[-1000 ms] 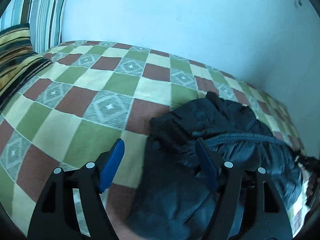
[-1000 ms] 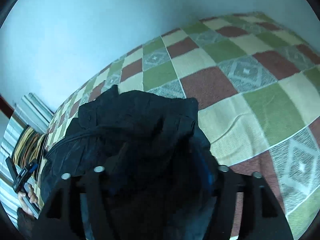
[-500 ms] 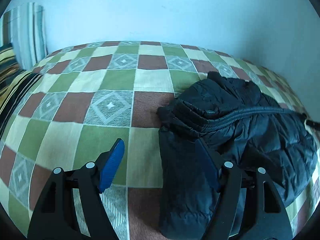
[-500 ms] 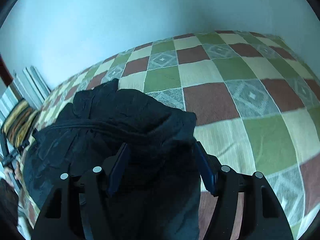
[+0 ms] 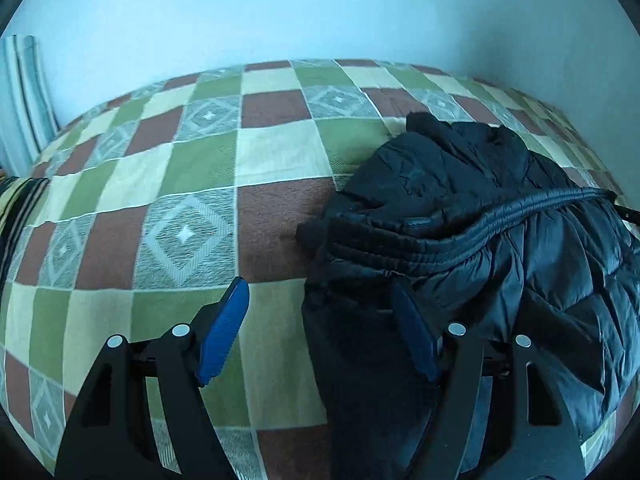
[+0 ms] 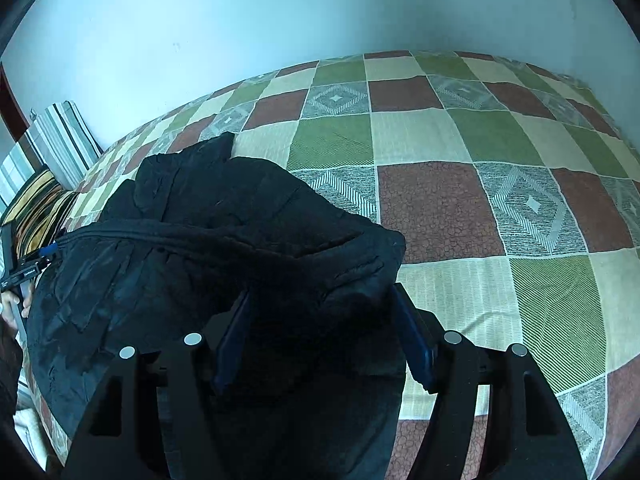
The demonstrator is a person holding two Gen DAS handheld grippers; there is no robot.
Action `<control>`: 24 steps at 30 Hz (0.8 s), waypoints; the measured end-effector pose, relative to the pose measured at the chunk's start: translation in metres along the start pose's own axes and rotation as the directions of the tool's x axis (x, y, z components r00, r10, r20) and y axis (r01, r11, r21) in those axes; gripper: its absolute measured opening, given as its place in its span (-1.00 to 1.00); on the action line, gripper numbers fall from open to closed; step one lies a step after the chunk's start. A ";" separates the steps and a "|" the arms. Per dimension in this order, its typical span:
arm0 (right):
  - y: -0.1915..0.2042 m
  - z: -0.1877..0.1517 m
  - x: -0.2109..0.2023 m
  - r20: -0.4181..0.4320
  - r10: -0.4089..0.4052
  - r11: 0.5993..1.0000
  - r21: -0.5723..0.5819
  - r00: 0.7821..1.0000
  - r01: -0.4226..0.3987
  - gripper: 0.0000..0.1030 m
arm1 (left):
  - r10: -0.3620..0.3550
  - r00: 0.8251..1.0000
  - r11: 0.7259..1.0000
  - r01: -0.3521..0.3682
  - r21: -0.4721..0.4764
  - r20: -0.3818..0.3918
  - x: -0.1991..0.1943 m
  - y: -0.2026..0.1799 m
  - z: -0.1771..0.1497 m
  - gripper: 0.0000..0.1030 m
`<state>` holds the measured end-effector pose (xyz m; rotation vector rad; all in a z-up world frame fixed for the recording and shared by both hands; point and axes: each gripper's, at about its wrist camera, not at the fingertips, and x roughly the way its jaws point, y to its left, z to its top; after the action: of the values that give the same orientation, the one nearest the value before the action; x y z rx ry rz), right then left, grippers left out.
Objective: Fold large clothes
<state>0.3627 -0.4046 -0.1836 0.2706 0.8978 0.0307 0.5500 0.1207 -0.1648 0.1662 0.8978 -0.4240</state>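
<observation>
Our left gripper [image 5: 320, 320] hangs over the near edge of the bed with its jaws wide apart; they have just been closing a little. Its left blue pad [image 5: 224, 336] stands over bare checked bedspread [image 5: 192, 184], while the right pad lies against the dark fabric at the edge of the black puffer jacket [image 5: 480, 240]. Part of that jacket edge sits between the jaws, but we cannot see both pads pressing on it.

Our right gripper [image 6: 320, 332] also stands well open, with the jacket's other side [image 6: 208, 248] bunched between its two blue pads. Whether they squeeze the cloth or merely straddle it, we cannot tell.

We see the jacket lying crumpled on the bedspread, its zipper seam running across the top of the heap. Striped pillows [image 6: 60, 140] lean at the head of the bed against the pale wall [image 6: 280, 12]. At the far left of the right wrist view, a hand [image 6: 12, 304] holds the left gripper's handle.
</observation>
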 end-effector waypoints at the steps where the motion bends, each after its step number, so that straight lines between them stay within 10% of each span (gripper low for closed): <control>1: 0.000 0.000 0.001 -0.002 0.001 1.000 0.002 1.000 -0.001 0.15 | -0.012 1.000 1.000 0.012 0.003 -0.016 0.003 0.000 0.001 0.29; 12: 0.013 -0.008 0.000 0.021 -0.041 0.998 -0.048 0.999 0.042 -0.65 | 0.024 0.999 0.997 -0.023 0.073 -0.021 0.004 -0.019 -0.007 -0.82; 24: 0.040 0.027 -0.054 0.218 -0.095 0.990 -0.083 0.971 0.116 -0.78 | 0.180 0.967 0.981 -0.190 0.040 0.178 -0.060 -0.036 0.024 -0.91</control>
<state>0.3534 -0.3792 -0.1158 0.1336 0.6938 -0.0534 0.5191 0.0983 -0.1015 0.2590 0.6923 -0.2849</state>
